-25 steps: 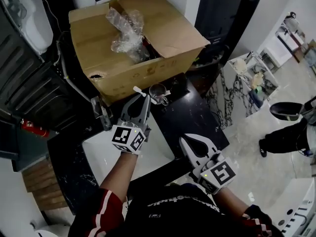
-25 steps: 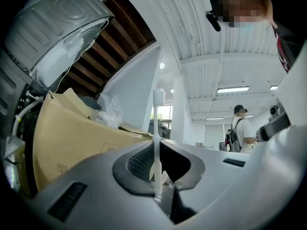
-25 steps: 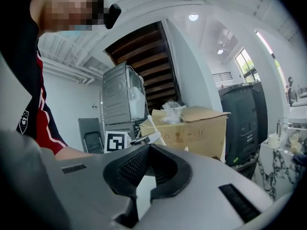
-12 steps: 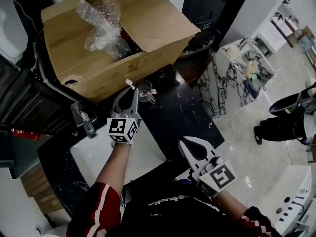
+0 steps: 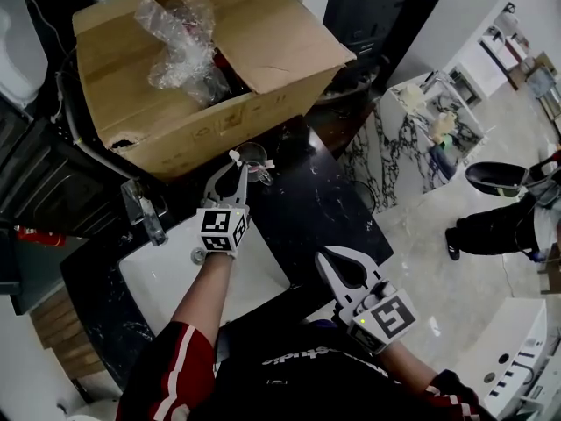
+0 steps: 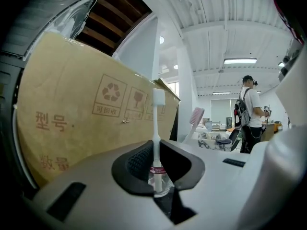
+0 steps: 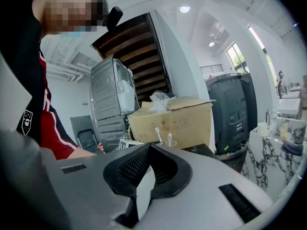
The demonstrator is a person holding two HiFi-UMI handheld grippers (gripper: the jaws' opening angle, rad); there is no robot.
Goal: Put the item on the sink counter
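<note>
Up at the back of the black tabletop (image 5: 329, 202), the left gripper (image 5: 235, 167) had its jaws drawn almost together on the thin handle of a white toothbrush (image 6: 156, 128). The brush stood upright, with its head above the jaws and its foot in a clear glass (image 5: 255, 158). A pink toothbrush (image 6: 195, 116) leaned out of the same glass to the right. The glass stood just in front of the big cardboard box (image 5: 263, 46), close to its front wall, so there was hardly any room behind it. The box filled the rear of the tabletop, its flaps open and crumpled plastic wrap (image 5: 180, 42) spilling from the top. Left of the glass lay the white sink (image 5: 166, 279), with the tap (image 5: 145, 216) at its back left corner. The sink's right edge ran directly under the left gripper's marker cube. To the right of the sink a broad bare stretch of black tabletop ran forward to its front edge and out to its right edge, beyond which the pale floor (image 5: 421, 270) lay far below. The right gripper (image 5: 326, 254) hung low near the tabletop's front edge, well apart from the glass, its jaws closed together with nothing between them.
</note>
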